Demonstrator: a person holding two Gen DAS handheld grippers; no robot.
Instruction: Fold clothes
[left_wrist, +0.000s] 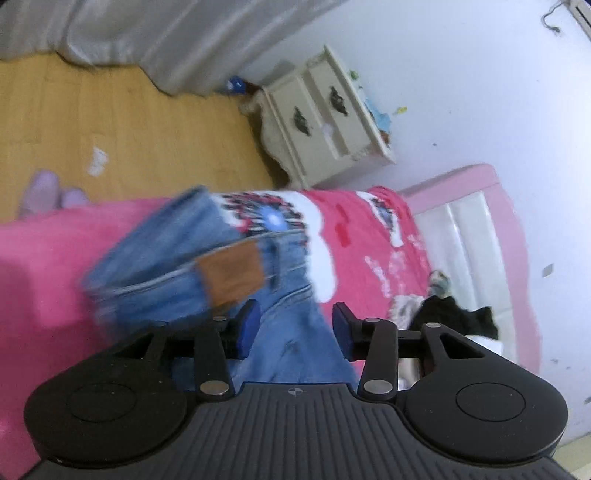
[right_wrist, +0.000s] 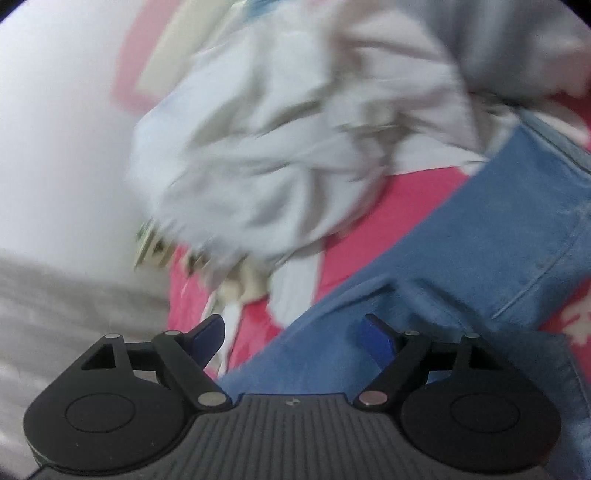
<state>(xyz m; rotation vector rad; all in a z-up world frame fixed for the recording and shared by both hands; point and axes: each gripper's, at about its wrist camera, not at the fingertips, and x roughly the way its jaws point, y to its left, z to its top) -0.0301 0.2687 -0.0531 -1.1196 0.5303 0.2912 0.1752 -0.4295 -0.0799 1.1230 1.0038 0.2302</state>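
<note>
Blue denim jeans with brown leather patch (left_wrist: 207, 258) lie bunched on pink bed blanket (left_wrist: 44, 258). Your left gripper (left_wrist: 293, 326) and right gripper (right_wrist: 295, 334) hang over jeans, jaws apart, empty. White crumpled garments (right_wrist: 258, 147) beyond jeans.

1. The bed (left_wrist: 44, 258) is covered by a pink blanket with white and red patterns (left_wrist: 354, 229).
2. Blue jeans (left_wrist: 207, 266) lie across the blanket, brown waistband patch up.
3. A dark garment (left_wrist: 454, 317) lies near the pink-and-white headboard (left_wrist: 476, 221).
4. A crumpled pile of white and pale clothes (right_wrist: 258, 147) lies on the blanket just beside the jeans (right_wrist: 461, 258).
</note>
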